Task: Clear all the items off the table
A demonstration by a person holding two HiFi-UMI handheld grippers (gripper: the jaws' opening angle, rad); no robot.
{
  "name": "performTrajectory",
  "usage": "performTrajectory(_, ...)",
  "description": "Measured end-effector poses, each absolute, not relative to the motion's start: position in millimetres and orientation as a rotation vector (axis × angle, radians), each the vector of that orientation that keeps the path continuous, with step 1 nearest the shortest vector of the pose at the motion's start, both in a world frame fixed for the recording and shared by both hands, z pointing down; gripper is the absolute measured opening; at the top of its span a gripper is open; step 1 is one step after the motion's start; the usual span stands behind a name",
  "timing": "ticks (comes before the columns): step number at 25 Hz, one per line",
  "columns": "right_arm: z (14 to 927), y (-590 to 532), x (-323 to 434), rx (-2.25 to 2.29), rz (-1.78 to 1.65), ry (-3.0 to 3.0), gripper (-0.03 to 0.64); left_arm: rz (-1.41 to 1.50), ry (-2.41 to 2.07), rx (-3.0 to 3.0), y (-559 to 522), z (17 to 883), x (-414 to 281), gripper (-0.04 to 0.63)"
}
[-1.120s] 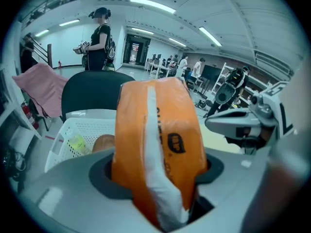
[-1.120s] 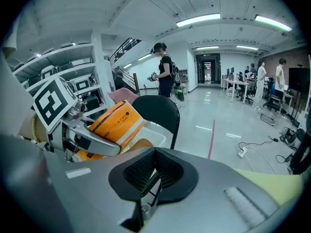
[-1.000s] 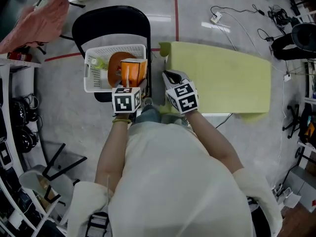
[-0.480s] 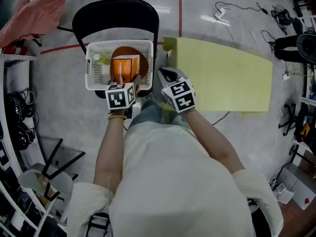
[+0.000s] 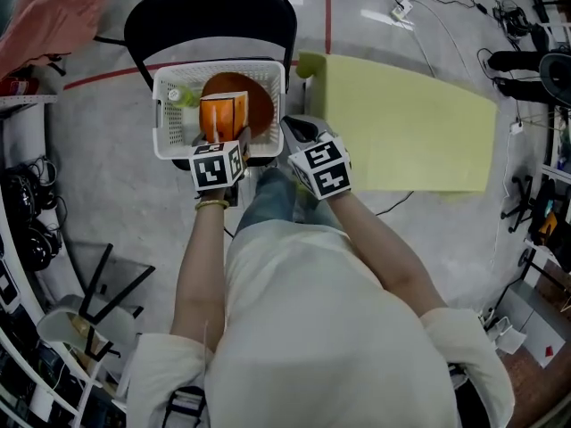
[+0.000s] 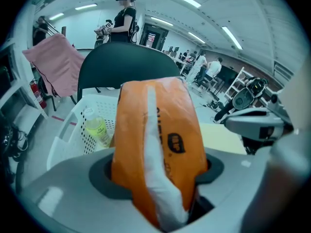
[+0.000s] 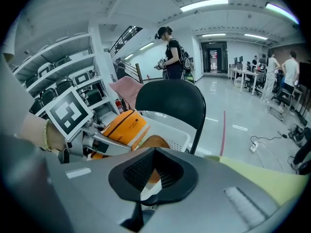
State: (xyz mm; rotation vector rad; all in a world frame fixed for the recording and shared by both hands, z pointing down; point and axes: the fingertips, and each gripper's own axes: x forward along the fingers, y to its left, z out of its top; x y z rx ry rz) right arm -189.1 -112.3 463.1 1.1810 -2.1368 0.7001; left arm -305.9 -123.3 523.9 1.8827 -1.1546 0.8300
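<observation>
1. We find the left gripper [image 5: 228, 144] clamped on an orange packet [image 6: 155, 144]; both jaws press its lower sides.
2. We see the packet held upright over a white basket [image 5: 219, 64], above a round item [image 5: 257, 103] of orange-brown colour that lies inside.
3. We cannot tell whether the packet touches the round item.
4. We note that the basket sits on the seat of a black chair [image 5: 210, 16]. A bottle [image 6: 95, 130] of yellow-green liquid rests against the basket's left wall.
5. We find the right gripper [image 5: 298, 130] with its jaws pressed together and nothing between them. It hangs just beside the basket's right rim.
6. We see the yellow-green table [image 5: 401, 123] to the right of the chair, one corner near the basket.
</observation>
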Motion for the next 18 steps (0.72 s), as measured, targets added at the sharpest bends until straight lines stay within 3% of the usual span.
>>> performTrajectory(18, 487, -130, -205, 1.134, 0.752, -2.106, 0.000, 0.849, -1.138, 1.852, -153, 556, -312, 0.341)
